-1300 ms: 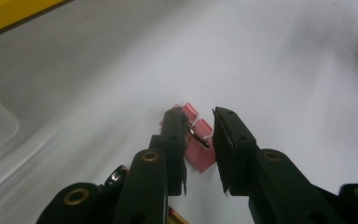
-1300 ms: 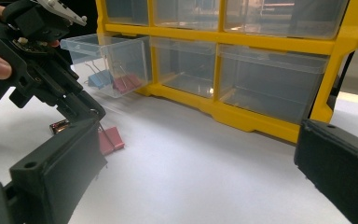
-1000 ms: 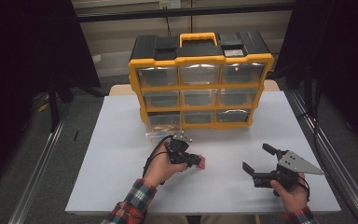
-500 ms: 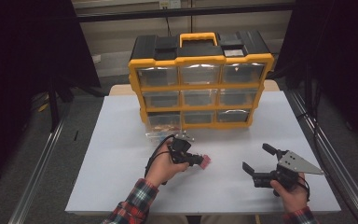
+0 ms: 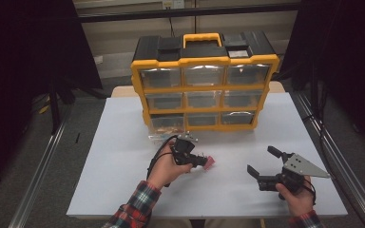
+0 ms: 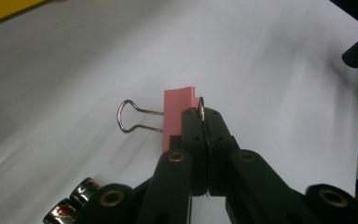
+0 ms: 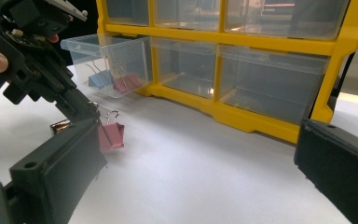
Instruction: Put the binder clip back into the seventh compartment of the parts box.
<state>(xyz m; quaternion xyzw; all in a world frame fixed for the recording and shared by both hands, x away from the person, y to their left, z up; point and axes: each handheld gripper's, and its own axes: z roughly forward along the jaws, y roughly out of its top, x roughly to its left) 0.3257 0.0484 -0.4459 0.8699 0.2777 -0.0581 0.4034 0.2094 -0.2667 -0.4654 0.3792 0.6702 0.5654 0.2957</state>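
A pink binder clip point(image 6: 179, 109) hangs just above the white table, one wire handle pinched in my left gripper point(image 6: 201, 116), which is shut on it. In the high view the left gripper point(image 5: 203, 161) holds the clip point(image 5: 209, 163) at the table's middle front. The right gripper view shows the same clip point(image 7: 112, 135) dangling from the left gripper's tip point(image 7: 95, 115). My right gripper point(image 5: 261, 160) sits to the right, near the front edge, open with nothing between its fingers point(image 7: 56, 172).
A yellow and black organizer point(image 5: 204, 85) with clear drawers stands at the back of the table point(image 5: 114, 142). Its bottom-left drawer point(image 7: 107, 63) is pulled out and holds blue and pink binder clips point(image 7: 121, 83). Metal rails run along both table sides.
My left gripper has shifted a little to the right with the pink clip in it. The right gripper has stayed in place.
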